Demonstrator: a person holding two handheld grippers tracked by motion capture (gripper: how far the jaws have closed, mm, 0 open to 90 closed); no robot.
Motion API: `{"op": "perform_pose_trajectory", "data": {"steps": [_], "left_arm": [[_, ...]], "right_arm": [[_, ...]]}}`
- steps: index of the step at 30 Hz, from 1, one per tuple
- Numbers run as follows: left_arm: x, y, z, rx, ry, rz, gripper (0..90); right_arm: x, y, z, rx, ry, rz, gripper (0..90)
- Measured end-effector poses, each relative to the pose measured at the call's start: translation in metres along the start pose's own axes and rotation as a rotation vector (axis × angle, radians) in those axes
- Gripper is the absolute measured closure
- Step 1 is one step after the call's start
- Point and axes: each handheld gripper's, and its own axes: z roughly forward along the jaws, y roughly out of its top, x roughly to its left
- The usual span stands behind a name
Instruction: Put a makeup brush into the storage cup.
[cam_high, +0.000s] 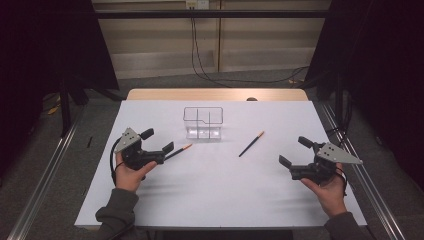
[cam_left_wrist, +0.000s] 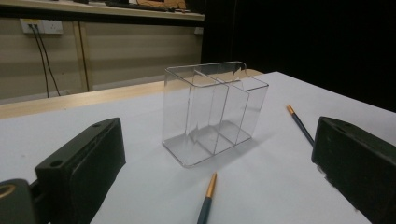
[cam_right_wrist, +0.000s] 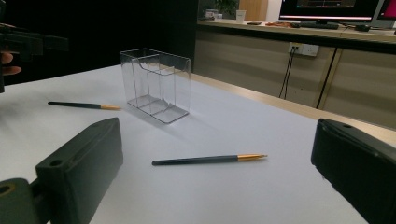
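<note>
White table (cam_high: 220, 190) — clear divided organizer (cam_high: 202, 123) at 12 o'clock; pencil (cam_high: 251, 143) at 2, second pencil (cam_high: 180, 150) at 10.

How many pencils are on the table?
2. One pencil lies left of the clear box, just in front of the left claw. The other pencil lies right of the box.

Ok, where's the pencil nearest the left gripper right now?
In the high view the near pencil lies flat on the white table, left of centre, just ahead of the open left gripper and short of the clear organizer.
</note>
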Motion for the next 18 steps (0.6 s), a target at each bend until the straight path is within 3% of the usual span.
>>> {"op": "perform_pose_trajectory", "data": {"steps": [7,16,17,18], "left_arm": [[0.001,0.003,0.008,-0.01,-0.003,-0.017,2.8],[0.004,0.005,0.019,0.007,-0.005,-0.001,2.9],[0.003,0.006,0.021,-0.01,-0.012,-0.024,2.9],[0.004,0.006,0.021,-0.008,-0.009,-0.02,2.9]], "right_arm": [[0.0,0.0,0.0,-0.005,0.004,0.003,1.6],[0.0,0.0,0.001,-0.001,0.002,-0.002,1.6],[0.0,0.0,0.0,0.0,0.0,-0.003,1.6],[0.0,0.0,0.0,0.003,-0.003,-0.006,1.6]]}}
